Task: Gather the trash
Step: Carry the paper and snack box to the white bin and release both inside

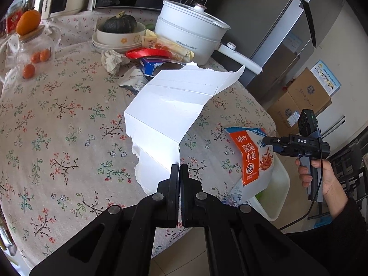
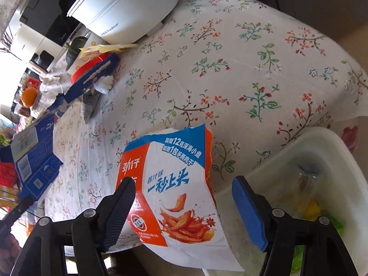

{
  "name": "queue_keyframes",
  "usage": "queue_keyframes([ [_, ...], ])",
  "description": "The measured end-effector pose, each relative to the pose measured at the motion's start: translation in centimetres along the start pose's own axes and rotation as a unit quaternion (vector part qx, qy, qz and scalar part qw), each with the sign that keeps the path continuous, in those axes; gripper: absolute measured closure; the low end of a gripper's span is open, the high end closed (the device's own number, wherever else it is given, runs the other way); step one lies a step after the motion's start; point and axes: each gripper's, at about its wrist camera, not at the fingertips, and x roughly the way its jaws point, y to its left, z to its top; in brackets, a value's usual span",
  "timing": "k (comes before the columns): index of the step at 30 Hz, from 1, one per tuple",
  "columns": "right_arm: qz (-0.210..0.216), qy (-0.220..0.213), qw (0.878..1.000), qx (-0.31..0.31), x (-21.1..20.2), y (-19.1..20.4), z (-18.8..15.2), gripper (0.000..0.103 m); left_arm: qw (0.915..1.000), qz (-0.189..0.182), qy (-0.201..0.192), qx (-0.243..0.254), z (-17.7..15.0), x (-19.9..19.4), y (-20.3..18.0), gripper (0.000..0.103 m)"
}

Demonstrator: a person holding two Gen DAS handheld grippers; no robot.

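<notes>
Two pieces of torn packaging are in play. In the left wrist view, a flattened white cardboard piece (image 1: 170,105) runs with its long axis from lower centre up toward the upper right, its torn lower edge clamped between the closed fingers of the left gripper (image 1: 179,169) and its far flap pointing at the white electric pot (image 1: 188,34). The same piece shows its blue printed side at the left edge of the right wrist view (image 2: 34,158).

An orange, blue and white snack wrapper (image 2: 177,195) stands roughly upright in the lower centre of the right wrist view, its long axis running from its torn top edge down toward the bottom right corner. It sits in the gap between the widely spread fingers of the right gripper (image 2: 186,197); whether either pad touches it I cannot tell. Seen from the left wrist view, the wrapper (image 1: 251,158) is at centre right, over the table's edge, just beside the white bin (image 1: 278,193).

Behind, on the floral tablecloth (image 1: 57,119), lie a crumpled tissue (image 1: 112,61), a red lid (image 1: 149,53) and a dark squash in a bowl (image 1: 119,24). Cardboard boxes (image 1: 303,99) stand at the far right.
</notes>
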Motion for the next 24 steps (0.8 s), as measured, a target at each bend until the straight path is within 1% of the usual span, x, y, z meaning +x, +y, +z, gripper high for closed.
queue_keyframes([
  [3,0.016,0.027,0.999,0.005,2.0,-0.3,0.2,0.038,1.0000,0.003,0.003,-0.002,0.1,0.4,0.2,0.103],
  [4,0.030,0.016,0.999,0.003,2.0,-0.1,0.3,0.041,1.0000,0.003,0.003,-0.003,0.1,0.4,0.2,0.103],
  [6,0.068,0.029,0.997,0.032,2.6,-0.3,0.5,0.069,1.0000,0.001,0.001,-0.005,0.3,0.3,0.3,0.103],
  [7,0.074,0.028,0.996,0.033,2.6,0.0,0.5,0.079,1.0000,-0.001,-0.001,-0.006,0.5,0.3,0.3,0.103],
  [8,0.074,0.025,0.997,0.023,2.4,0.6,0.5,0.086,1.0000,-0.003,-0.003,-0.006,0.6,0.2,0.3,0.103],
  [11,0.078,0.008,0.997,0.004,1.1,3.1,0.6,0.096,0.9998,-0.014,-0.011,-0.002,0.8,-0.4,-0.1,0.103],
  [14,0.067,-0.015,0.998,-0.015,-0.7,5.7,0.2,0.099,0.9995,-0.026,-0.019,0.005,0.9,-1.2,-1.0,0.103],
  [17,0.047,-0.039,0.998,-0.031,-2.7,7.4,-0.8,0.099,0.9988,-0.040,-0.024,0.017,0.8,-1.7,-2.2,0.103],
  [21,0.033,-0.076,0.995,-0.047,-6.1,8.4,-2.6,0.100,0.9973,-0.061,-0.021,0.034,0.7,-1.8,-4.2,0.103],
  [24,0.014,-0.108,0.993,-0.043,-8.9,7.8,-4.0,0.099,0.9955,-0.078,-0.017,0.052,0.5,-1.7,-6.4,0.103],
])
